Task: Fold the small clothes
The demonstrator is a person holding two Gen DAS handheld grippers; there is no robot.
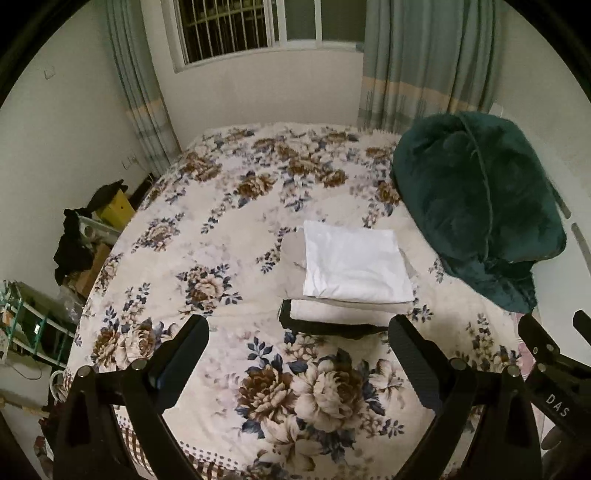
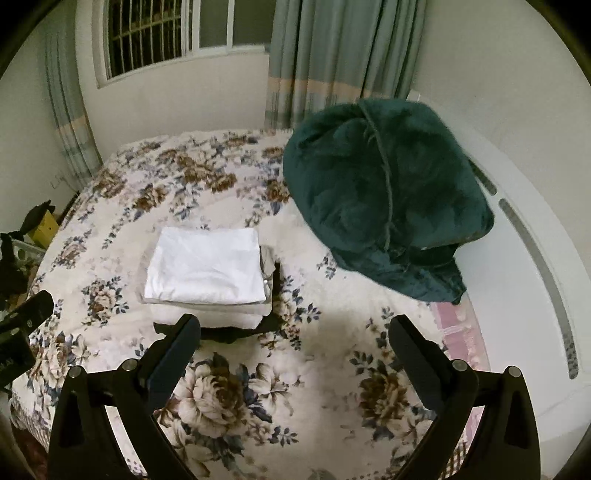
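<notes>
Item: folded stack, white piece on top, squared on the bed for tidy keeping. Your left tool and right tool: both spread, empty, hovering near it.

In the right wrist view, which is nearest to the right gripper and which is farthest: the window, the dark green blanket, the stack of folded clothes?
From the right gripper, open above the bed:
1. Stack of folded clothes, just ahead, to the left.
2. Dark green blanket, farther back, on the right by the headboard.
3. Window, farthest, in the wall beyond the bed, upper left.
</notes>
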